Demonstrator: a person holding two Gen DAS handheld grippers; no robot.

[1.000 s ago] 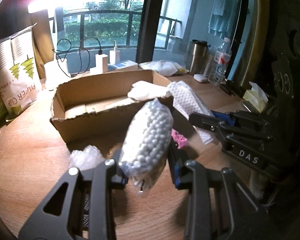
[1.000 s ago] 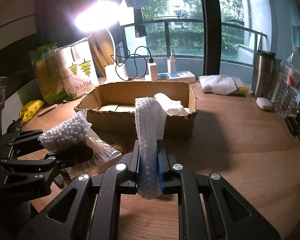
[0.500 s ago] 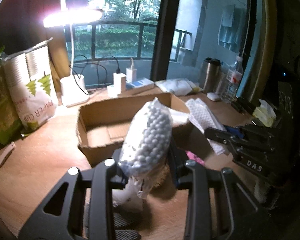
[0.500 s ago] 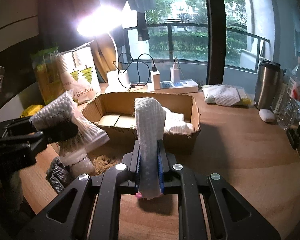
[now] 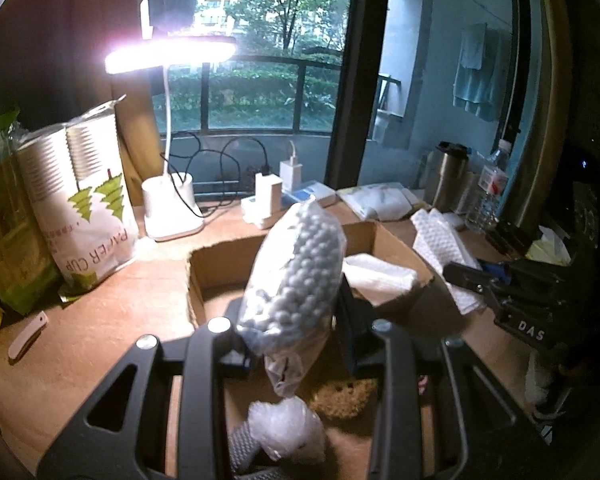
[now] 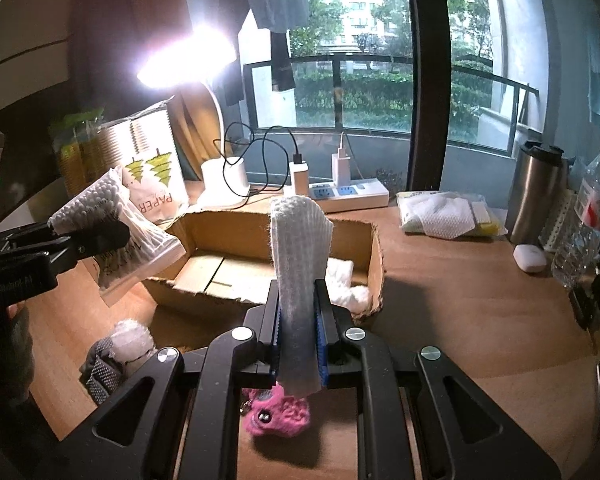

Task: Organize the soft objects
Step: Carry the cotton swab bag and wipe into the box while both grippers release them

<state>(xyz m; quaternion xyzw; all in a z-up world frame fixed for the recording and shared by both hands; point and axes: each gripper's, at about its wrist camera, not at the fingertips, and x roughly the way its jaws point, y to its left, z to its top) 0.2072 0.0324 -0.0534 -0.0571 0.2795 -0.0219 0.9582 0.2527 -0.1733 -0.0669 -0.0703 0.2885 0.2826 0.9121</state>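
Observation:
My left gripper (image 5: 296, 344) is shut on a clear bag of cotton swabs (image 5: 296, 280) and holds it in the air over the near left corner of the open cardboard box (image 5: 384, 236). The same bag (image 6: 112, 232) shows in the right wrist view. My right gripper (image 6: 298, 344) is shut on a folded white textured cloth (image 6: 298, 260), held upright above the box's near wall (image 6: 374, 264). A white soft wad (image 6: 342, 280) lies inside the box. A pink fuzzy item (image 6: 278, 414), a bubble-wrap ball (image 6: 132, 340), a grey mesh piece (image 6: 100, 372) and a tan sponge (image 5: 346, 398) lie on the table in front of the box.
A lit desk lamp (image 5: 172, 208), a paper-cup bag (image 5: 80, 208), a power strip (image 6: 340, 194), a steel tumbler (image 6: 538, 196), water bottle (image 6: 588, 220), a bag of white cloths (image 6: 444, 214) and a white case (image 6: 530, 258) stand around the box on the wooden table (image 6: 480, 320).
Both grippers have risen and moved toward the box with their loads. The swab bag is now over the box's left corner; the cloth is at its near wall.

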